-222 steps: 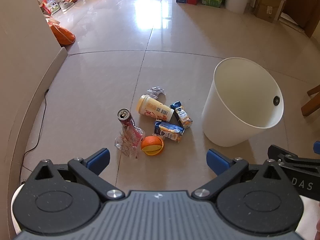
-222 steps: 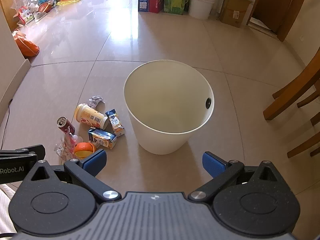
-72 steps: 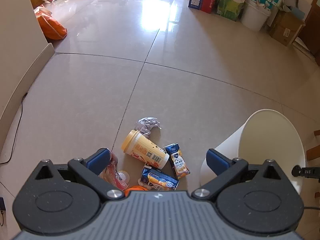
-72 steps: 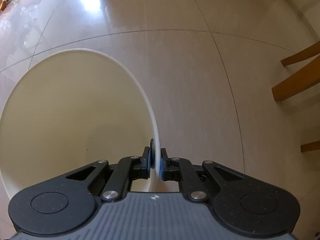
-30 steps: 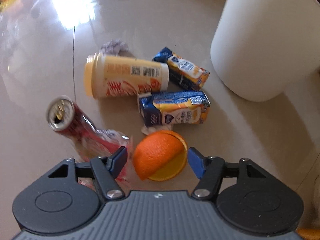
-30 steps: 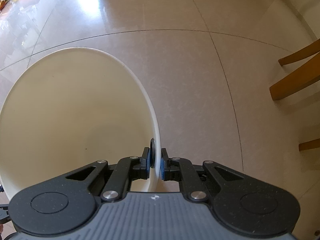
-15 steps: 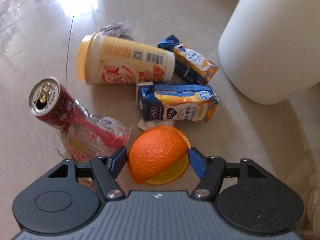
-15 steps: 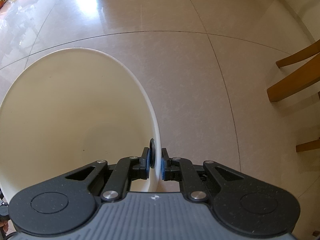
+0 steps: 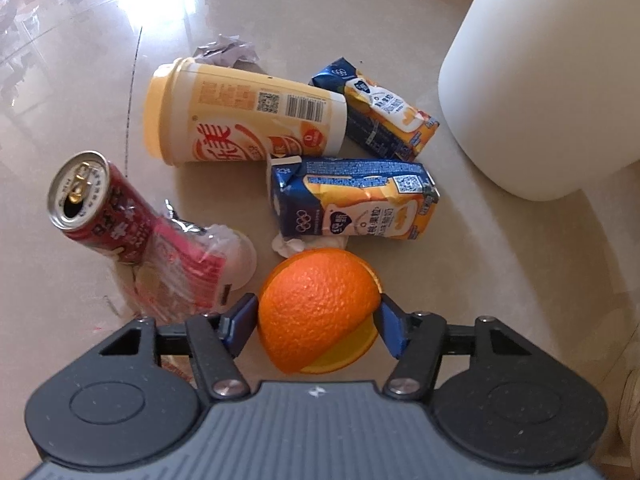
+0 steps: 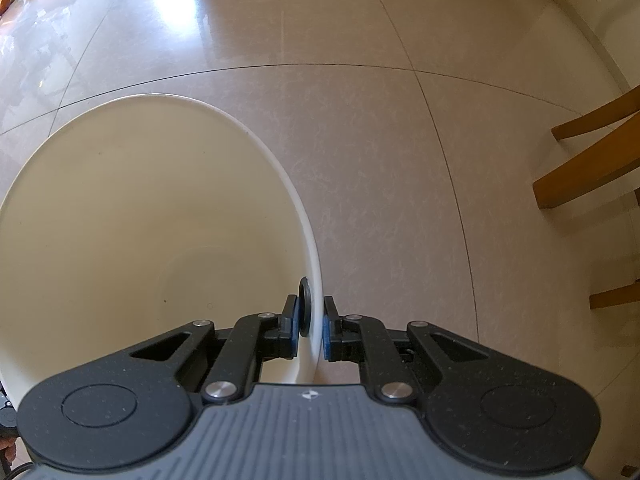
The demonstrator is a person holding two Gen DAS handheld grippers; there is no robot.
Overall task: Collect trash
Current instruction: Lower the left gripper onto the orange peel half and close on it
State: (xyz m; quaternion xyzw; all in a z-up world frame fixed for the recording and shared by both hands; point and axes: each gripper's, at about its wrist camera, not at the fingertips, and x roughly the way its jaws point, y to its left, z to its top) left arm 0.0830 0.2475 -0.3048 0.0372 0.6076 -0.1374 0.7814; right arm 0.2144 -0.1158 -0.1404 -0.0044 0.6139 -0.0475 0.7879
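A hollowed orange half (image 9: 316, 304) lies on the tiled floor between the fingers of my left gripper (image 9: 318, 320). The jaws are closing, and both blue pads (image 9: 240, 322) touch its sides. Behind it lie a blue-and-orange juice carton (image 9: 352, 200), a second carton (image 9: 380, 112), a yellow cup (image 9: 240, 116) on its side, a red can (image 9: 96, 208) on a crumpled wrapper (image 9: 180, 272), and a paper wad (image 9: 228, 50). My right gripper (image 10: 310, 332) is shut on the rim of the white bin (image 10: 140, 220), one finger inside and one outside. The bin (image 9: 540, 80) also stands at the right of the left wrist view.
Wooden chair legs (image 10: 592, 168) stand to the right of the bin. A small white scrap (image 9: 288, 245) lies between the orange half and the carton. Bare tiles stretch beyond the trash pile and the bin.
My left gripper has sunk over the orange half, which now fills the gap between the pads. The right gripper and the bin have not moved.
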